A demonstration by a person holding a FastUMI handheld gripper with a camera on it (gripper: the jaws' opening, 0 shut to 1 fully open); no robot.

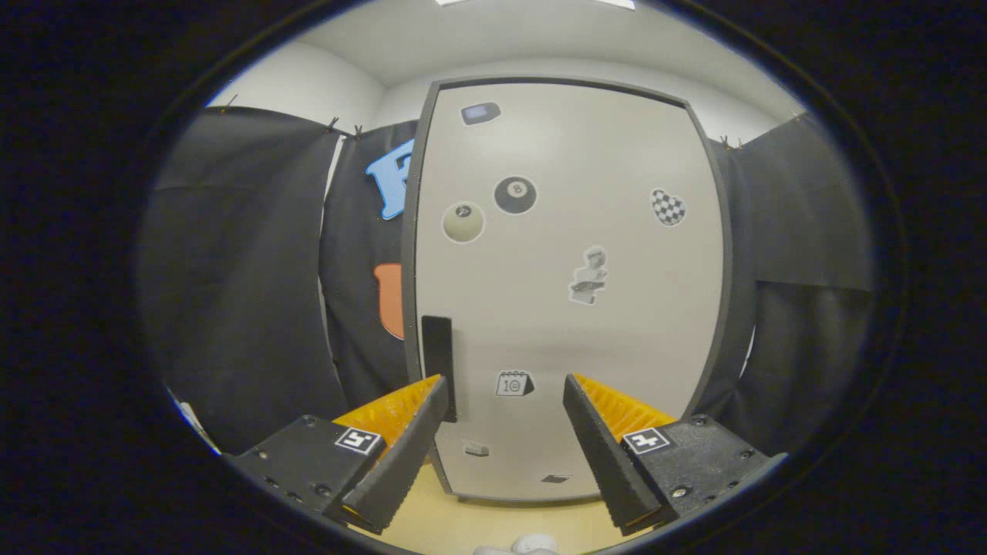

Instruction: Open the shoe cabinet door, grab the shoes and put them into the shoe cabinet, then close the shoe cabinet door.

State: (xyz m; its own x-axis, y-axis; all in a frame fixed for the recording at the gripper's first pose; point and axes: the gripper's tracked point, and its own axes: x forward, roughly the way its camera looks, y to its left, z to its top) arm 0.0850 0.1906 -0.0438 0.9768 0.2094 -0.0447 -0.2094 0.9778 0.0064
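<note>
Spread wide apart, the two fingers of the claw rose from the lower part of the frame and held nothing between them. Just ahead of them, filling the centre of the frame, stood the shoe cabinet door, pale with a dark border, and it was closed. The tip of the left finger lay near a dark upright handle at the left edge of the door, in the lower centre left of the frame; I could not tell whether they touched. Between the fingers, on the door, was a small calendar sticker. Higher up were a black ball sticker, a pale ball sticker, a checkered heart sticker at the right and a figure sticker in the middle. At the very bottom of the frame, below the fingers, a small part of a white shoe showed on the light wooden floor. Black cloth walls hung on both sides of the cabinet.
</note>
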